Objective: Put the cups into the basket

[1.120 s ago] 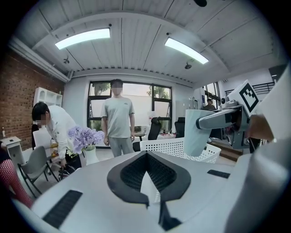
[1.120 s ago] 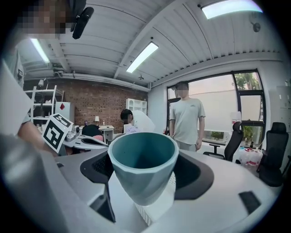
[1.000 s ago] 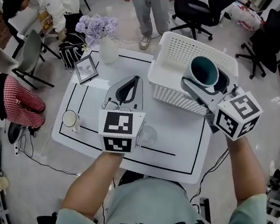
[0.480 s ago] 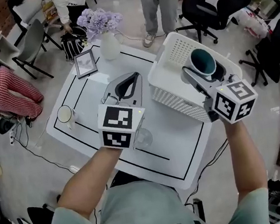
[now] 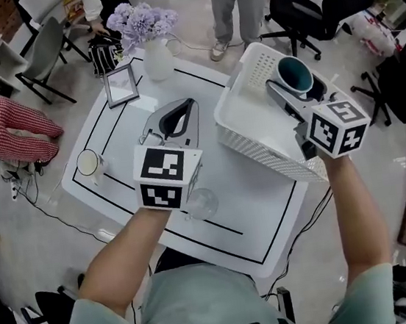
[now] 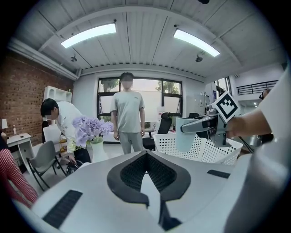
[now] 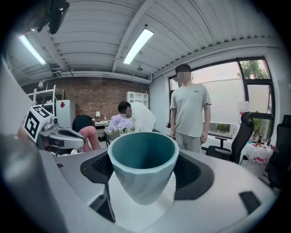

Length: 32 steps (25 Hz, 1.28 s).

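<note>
The right tongs [image 5: 300, 90] are clenched on a teal cup [image 5: 294, 76], one jaw on each side of its wall, and the cup stands upright with its mouth open to the camera in the right gripper view [image 7: 142, 160]. They hold it over the far part of the white perforated basket [image 5: 254, 111], which sits on the right side of the white surface [image 5: 257, 206]. From the left gripper view the cup [image 6: 185, 134] hangs at about the height of the basket's rim [image 6: 204, 146]; whether it touches the basket's floor cannot be told. The left tongs [image 5: 190, 106] hover over the middle of the surface, just left of the basket, their jaws brought together at the tips with nothing between them, as the left gripper view [image 6: 146, 154] shows plainly. A clear glass [image 5: 202, 203] stands on the surface near the person's body, just beside the left tongs' marker cube. A white mug [image 5: 88, 164] stands near the surface's left edge, well apart from the basket. At the far edge are a white vase of purple flowers [image 5: 157, 58] and a small picture frame [image 5: 121, 85] beside it.
</note>
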Available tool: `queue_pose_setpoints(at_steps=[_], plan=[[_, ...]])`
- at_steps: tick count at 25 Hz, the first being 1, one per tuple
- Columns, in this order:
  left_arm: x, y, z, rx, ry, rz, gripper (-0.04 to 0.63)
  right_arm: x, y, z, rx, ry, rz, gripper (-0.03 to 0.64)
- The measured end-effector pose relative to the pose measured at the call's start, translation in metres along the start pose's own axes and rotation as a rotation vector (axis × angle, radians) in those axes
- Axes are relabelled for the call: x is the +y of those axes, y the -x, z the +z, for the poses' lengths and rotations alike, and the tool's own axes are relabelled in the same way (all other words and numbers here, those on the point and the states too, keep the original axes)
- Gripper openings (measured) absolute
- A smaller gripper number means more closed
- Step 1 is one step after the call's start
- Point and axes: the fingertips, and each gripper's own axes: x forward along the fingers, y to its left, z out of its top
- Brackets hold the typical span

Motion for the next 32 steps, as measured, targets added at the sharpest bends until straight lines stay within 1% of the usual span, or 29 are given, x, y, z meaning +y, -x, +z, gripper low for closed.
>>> queue_pose_setpoints(at_steps=[4, 11, 15, 24, 32], plan=[[0.005, -0.007, -0.006, 0.001, 0.006, -0.003, 0.008, -0.007, -0.016, -0.005, 0.009, 0.002, 0.000, 0.402], [0.014, -0.020, -0.025, 0.022, 0.022, -0.004, 0.008, -0.032, -0.043, -0.027, 0.036, -0.041, -0.027, 0.402], [0.018, -0.026, -0.035, 0.031, 0.036, 0.000, 0.008, -0.042, -0.054, -0.041, 0.062, -0.024, -0.035, 0.402], [0.022, -0.044, -0.059, 0.053, 0.069, -0.008, 0.008, -0.030, -0.083, -0.078, 0.142, 0.037, 0.033, 0.402], [0.025, -0.056, -0.077, 0.076, 0.091, -0.020, 0.008, -0.039, -0.105, -0.117, 0.234, 0.016, 0.042, 0.402]])
